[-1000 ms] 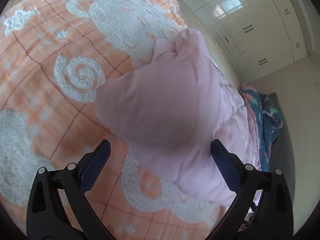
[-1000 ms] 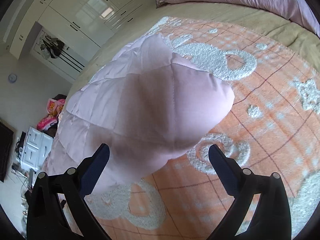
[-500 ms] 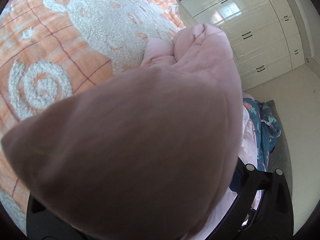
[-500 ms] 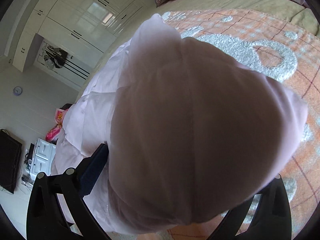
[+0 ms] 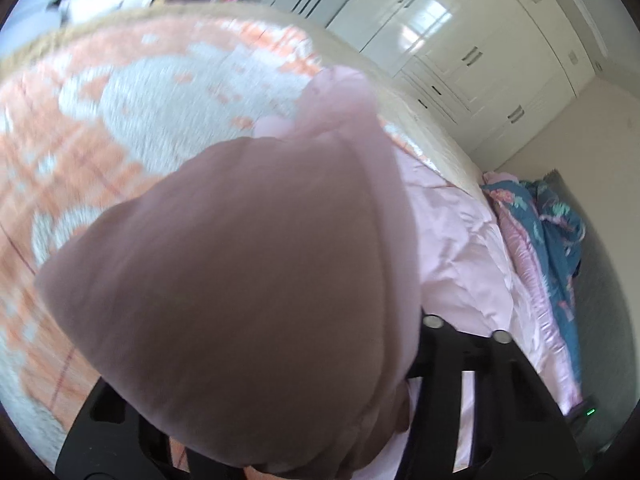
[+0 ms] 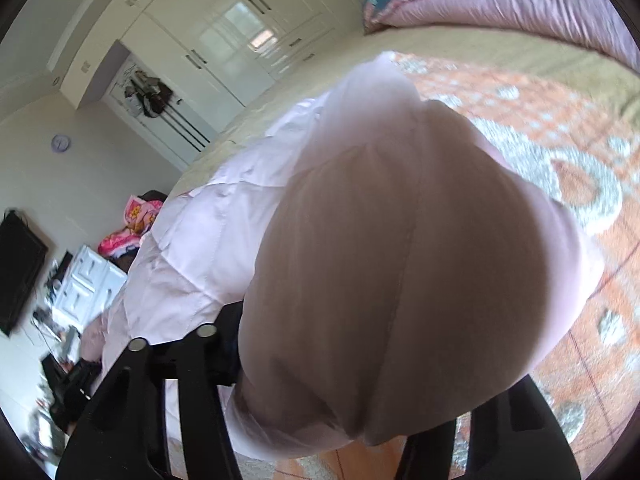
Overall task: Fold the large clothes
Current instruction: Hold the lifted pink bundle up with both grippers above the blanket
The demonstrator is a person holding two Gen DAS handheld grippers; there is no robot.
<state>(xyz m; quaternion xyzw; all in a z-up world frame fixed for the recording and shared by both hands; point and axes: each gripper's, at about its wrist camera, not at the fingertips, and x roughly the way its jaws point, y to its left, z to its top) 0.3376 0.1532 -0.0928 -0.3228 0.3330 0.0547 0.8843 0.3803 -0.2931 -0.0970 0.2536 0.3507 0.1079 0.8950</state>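
Two corners of a pale pink quilted garment point(image 5: 248, 280) are gripped, one in each set of tongs, and are raised off the orange-and-white blanket point(image 5: 100, 128) spread on the bed. The left tongs point(image 5: 280, 440) have just been closing and are now clamped on a thick bunch of the padded fabric, which fills the view from 7 to 12 o'clock; the rest of the garment trails away toward 3 o'clock. The right tongs point(image 6: 320, 420) have likewise been closing and are pinched on their own bunch, seen bulging at the centre of the right wrist view, with the body of the garment point(image 6: 208, 240) running off toward 9 o'clock.

For a clean fold, both corners should probably be carried over together, at matched height, so that the edge between them is kept taut. Because the padding is slippery and thick, a firm grip is needed until the corners are laid down squarely.
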